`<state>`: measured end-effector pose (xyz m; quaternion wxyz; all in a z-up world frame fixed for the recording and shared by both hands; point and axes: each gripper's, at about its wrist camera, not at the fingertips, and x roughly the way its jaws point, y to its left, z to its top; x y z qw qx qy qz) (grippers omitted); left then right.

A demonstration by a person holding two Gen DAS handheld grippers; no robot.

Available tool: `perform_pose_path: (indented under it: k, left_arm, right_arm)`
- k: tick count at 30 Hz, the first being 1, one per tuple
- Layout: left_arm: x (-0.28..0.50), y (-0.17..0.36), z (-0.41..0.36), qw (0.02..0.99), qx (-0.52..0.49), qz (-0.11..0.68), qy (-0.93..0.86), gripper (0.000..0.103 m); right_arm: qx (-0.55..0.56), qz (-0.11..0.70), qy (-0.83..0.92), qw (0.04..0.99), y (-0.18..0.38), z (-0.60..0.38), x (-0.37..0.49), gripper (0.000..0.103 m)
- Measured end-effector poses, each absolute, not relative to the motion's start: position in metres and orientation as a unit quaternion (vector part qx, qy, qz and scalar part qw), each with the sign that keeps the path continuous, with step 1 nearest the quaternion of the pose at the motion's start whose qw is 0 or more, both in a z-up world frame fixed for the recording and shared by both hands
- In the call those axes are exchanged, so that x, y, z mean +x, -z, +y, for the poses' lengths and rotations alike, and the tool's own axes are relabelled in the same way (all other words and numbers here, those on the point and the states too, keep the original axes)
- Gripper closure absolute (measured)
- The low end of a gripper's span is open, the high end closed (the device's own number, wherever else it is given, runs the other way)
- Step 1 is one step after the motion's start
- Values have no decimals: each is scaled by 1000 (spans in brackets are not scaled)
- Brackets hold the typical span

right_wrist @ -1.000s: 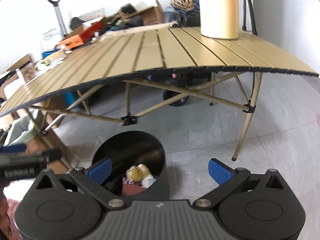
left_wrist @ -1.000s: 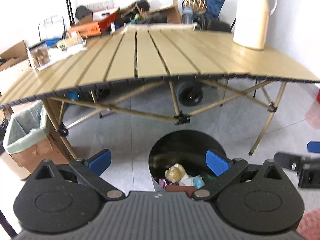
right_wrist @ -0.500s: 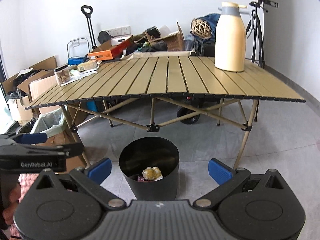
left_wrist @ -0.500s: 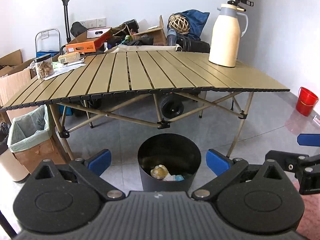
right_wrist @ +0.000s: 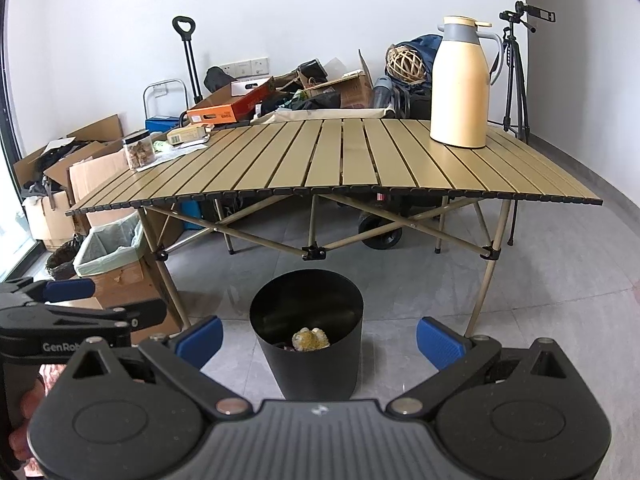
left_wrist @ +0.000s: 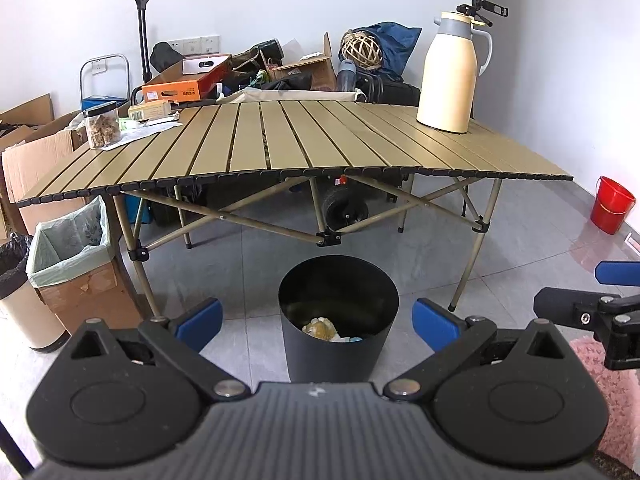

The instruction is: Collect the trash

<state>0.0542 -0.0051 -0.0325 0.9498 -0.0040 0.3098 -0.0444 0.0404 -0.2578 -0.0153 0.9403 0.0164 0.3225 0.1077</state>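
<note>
left wrist view: your left gripper (left_wrist: pixel 316 322) hangs with jaws spread wide and empty, the black bin (left_wrist: pixel 338 320) between them on the floor, trash (left_wrist: pixel 320 327) lying at its bottom. the right gripper (left_wrist: pixel 592 312) sits off to the side.

right wrist view: your right gripper (right_wrist: pixel 318 338) is wide open too, holding nothing, bin (right_wrist: pixel 307 334) ahead, bench (right_wrist: pixel 344 160) beyond. careful: swing low and you'd likely knock that light bin over and spill it.
</note>
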Motion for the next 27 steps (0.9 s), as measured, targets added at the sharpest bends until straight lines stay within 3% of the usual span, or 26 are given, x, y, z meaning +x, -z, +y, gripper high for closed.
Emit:
perform_pose_path:
  k: [27]
  left_arm:
    - [51,32,-1,950,-5,310,44,0]
  right_arm:
    - [10,323,-111,940,15,-253,40,0]
